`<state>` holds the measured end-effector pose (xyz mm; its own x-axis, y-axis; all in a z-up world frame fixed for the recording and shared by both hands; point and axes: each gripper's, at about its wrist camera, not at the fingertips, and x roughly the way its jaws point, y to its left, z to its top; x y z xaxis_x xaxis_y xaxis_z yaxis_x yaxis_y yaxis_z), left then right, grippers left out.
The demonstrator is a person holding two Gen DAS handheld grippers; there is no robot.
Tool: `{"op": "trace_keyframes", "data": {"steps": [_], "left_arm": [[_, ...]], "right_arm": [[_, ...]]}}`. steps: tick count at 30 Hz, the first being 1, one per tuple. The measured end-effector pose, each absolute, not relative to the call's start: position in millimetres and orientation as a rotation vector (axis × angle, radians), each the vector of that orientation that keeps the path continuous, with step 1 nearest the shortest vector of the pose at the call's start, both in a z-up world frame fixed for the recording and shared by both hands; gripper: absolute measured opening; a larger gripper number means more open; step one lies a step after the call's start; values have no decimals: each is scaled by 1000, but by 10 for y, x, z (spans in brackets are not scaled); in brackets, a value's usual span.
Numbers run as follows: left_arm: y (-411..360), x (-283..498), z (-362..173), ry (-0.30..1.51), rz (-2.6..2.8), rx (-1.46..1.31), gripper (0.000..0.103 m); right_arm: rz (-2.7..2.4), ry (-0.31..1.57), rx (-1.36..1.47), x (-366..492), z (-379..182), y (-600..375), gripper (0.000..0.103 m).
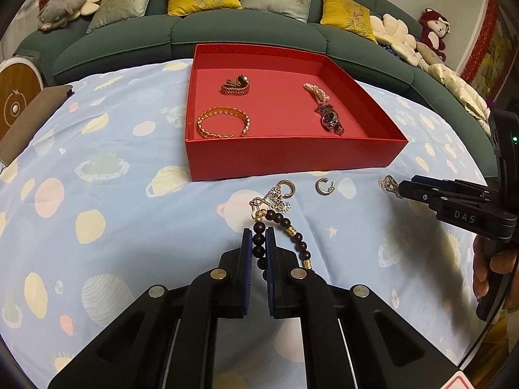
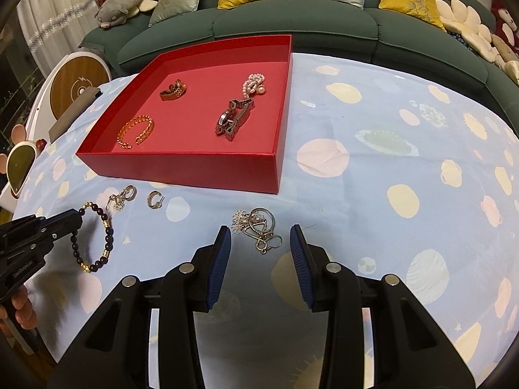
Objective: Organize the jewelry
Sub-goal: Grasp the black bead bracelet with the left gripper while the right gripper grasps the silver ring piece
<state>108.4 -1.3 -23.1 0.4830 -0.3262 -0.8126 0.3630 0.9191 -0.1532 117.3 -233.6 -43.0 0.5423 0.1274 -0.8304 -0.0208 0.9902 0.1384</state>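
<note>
My left gripper is shut on a dark bead bracelet with gold spacers, which lies on the planet-print cloth. From the right wrist view the same bracelet curls beside the left gripper. My right gripper stands open low over a silver tangle of rings and charms, its pads apart on either side. The red box holds a gold bangle, a gold watch band, a pearl strand and a dark watch.
Loose on the cloth in front of the box lie a hoop earring and another hoop with flower charms. A green sofa with cushions and plush toys curves behind. A brown pad sits at the table's left edge.
</note>
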Motion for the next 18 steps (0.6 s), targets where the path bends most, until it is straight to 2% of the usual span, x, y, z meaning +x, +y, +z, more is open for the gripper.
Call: {"op": "trace_keyframes", "data": {"steps": [8, 10, 14, 18], "left_arm": [[-7, 1105, -277, 994, -413, 45, 5], [-4, 1109, -284, 995, -411, 46, 5], [-1, 1110, -289, 995, -411, 45, 5], [1, 1113, -291, 992, -415, 43, 5]], "right_arm": [[83, 1005, 117, 1286, -553, -2344, 36], [87, 1005, 109, 1302, -564, -2335, 33], [104, 1007, 107, 1302, -568, -2327, 19], [111, 1004, 102, 1270, -556, -2301, 18]]}}
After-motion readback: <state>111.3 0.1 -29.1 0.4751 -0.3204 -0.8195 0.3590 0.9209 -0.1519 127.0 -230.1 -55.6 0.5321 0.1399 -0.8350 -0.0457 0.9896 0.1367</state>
